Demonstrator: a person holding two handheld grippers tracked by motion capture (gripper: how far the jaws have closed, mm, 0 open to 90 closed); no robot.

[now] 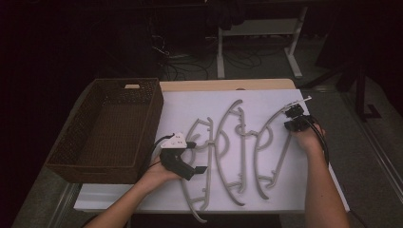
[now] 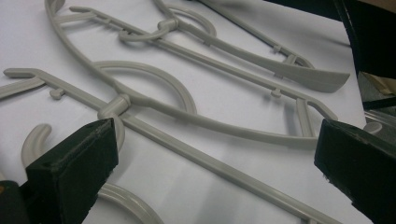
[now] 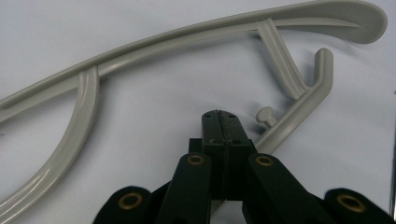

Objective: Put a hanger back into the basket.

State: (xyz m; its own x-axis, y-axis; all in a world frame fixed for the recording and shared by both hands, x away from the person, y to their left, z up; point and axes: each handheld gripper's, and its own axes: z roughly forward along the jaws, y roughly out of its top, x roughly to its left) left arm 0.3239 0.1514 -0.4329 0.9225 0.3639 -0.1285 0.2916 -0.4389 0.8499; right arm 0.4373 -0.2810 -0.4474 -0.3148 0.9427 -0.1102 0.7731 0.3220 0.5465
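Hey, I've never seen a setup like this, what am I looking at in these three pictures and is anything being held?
A person sits at a table with hand-held tongs in each hand: the left tongs and the right tongs. One picture looks down from above; the other two come from cameras riding on each pair of tongs. On the white sheet lie several grey plastic hangers, with a brown wicker basket beside it. The left tongs are open over a hanger bar, gripping nothing. The right tongs look shut, jaws together beside a hanger's end; I see nothing between them.
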